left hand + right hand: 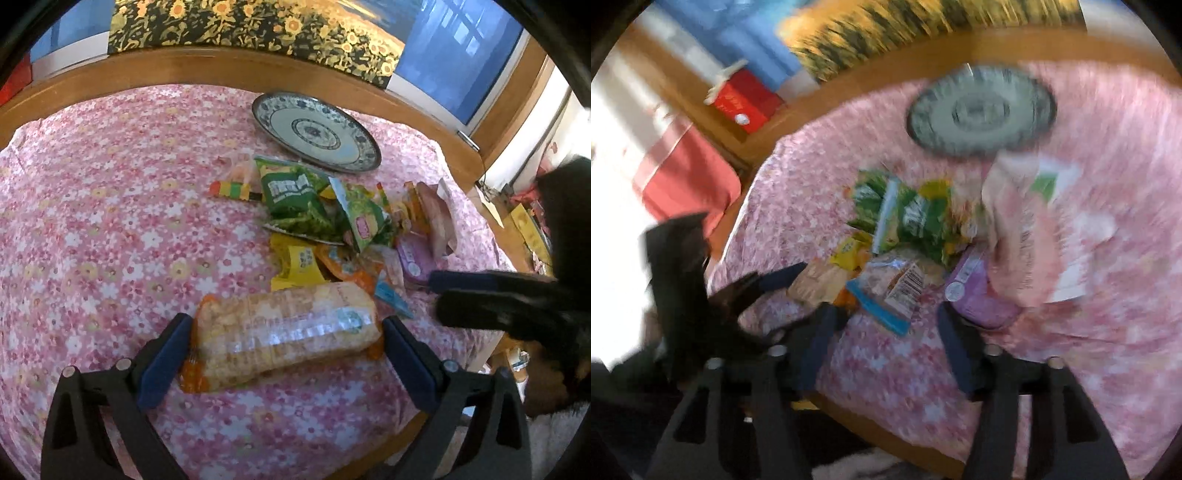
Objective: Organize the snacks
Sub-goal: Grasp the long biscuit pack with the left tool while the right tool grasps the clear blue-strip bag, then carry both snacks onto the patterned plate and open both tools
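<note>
A pile of snack packets lies on a pink flowered tablecloth [92,229]. My left gripper [284,343] is open, its blue pads on either side of a long clear pack of orange crackers [284,328]; the jaws are wide and I cannot tell whether they touch it. Green packets [295,192] and yellow ones [295,266] lie beyond it. My right gripper [882,332] is open and empty above the cloth, near a blue-edged packet [886,295] and a purple pack [975,291]. It also shows in the left wrist view [491,295]. The right wrist view is blurred.
A blue-and-white patterned plate [317,129] stands behind the pile, also in the right wrist view [979,114]. A wooden rim [221,66] runs round the table. A red box [746,99] sits on the ledge at the left.
</note>
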